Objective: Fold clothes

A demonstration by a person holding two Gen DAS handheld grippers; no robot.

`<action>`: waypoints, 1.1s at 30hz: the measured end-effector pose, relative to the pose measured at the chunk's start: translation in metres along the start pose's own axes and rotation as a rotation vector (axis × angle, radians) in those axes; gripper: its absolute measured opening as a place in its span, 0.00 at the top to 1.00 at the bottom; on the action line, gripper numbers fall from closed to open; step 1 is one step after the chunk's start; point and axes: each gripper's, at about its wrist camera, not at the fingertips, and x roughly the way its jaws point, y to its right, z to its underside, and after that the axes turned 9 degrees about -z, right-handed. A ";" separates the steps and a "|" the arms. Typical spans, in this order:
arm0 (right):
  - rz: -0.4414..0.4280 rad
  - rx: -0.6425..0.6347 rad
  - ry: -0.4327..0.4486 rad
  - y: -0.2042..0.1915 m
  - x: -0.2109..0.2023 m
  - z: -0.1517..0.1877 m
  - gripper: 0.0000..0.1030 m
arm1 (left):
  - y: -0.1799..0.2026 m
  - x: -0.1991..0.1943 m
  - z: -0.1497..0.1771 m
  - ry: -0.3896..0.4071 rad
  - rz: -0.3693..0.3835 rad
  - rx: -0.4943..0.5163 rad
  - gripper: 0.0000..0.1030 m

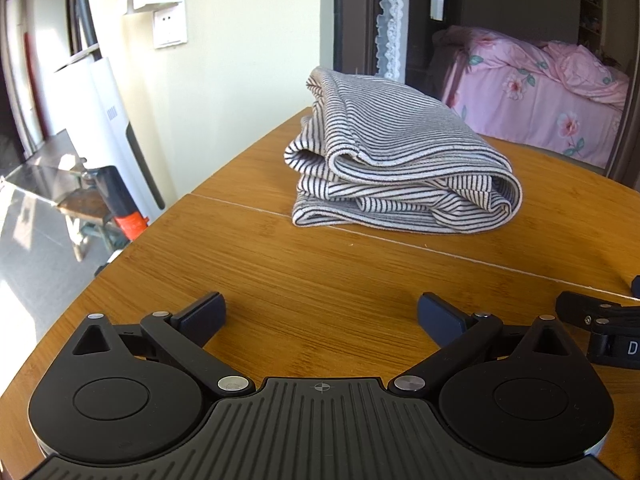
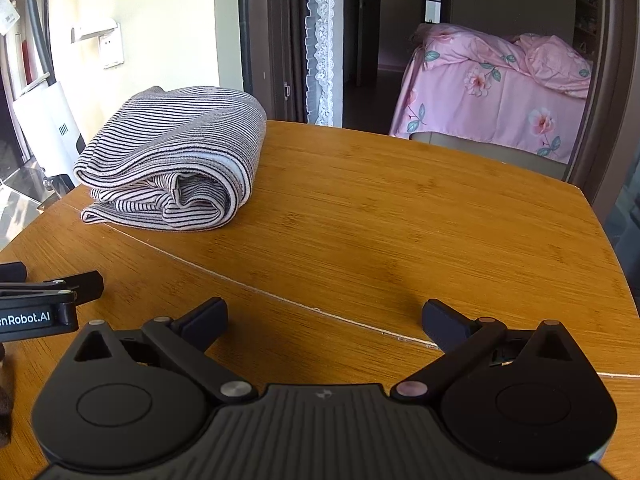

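A folded black-and-white striped knit garment point(image 1: 400, 160) is seen lying on the honey-coloured bamboo-grained wooden worktop point(image 1: 320, 272), well apart from both tools, near the far left part of the surface as shown in the right wrist view point(image 2: 172, 168). It is stacked in several soft, rounded layers, with a thin pale seam point(image 1: 440, 254) in the worktop running just under its near edge.

The left tool point(image 1: 321, 316) is held low over the bare wood with its two dark padded fingers point(image 1: 204, 314) spread wide and nothing between them. The right tool point(image 2: 325, 318) is likewise spread apart and empty, set over the seam point(image 2: 280, 300).

Only in the left wrist view are a white wall socket point(image 1: 170, 24) and a white upright appliance point(image 1: 108, 120) shown clearly and large; the right tool appears there at the right edge point(image 1: 600, 320), marked with a single visible letter "D". Only in the right wrist view is the far right corner of the worktop point(image 2: 580, 192) shown, and the left tool's side point(image 2: 40, 304) bears the partial lettering "enRobot.AI".

A white lace curtain edge point(image 2: 322, 40) and a bed with a pink floral cover point(image 2: 492, 80) are visible through the doorway behind.
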 end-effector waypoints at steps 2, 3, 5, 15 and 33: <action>-0.012 -0.008 -0.001 0.002 0.001 -0.001 0.00 | 0.001 0.000 0.000 0.000 -0.006 -0.001 0.00; -0.014 -0.009 -0.002 0.002 0.001 -0.001 0.00 | 0.001 0.000 -0.001 0.001 -0.008 -0.001 0.00; -0.014 -0.010 -0.002 0.002 0.001 -0.001 0.00 | 0.000 -0.001 0.000 0.001 -0.001 0.002 0.00; -0.017 -0.012 -0.003 0.003 0.000 -0.001 0.00 | 0.000 -0.002 0.001 0.000 0.000 -0.001 0.00; -0.017 -0.011 -0.003 0.003 0.001 -0.001 0.00 | 0.001 -0.002 0.002 0.000 -0.001 -0.001 0.00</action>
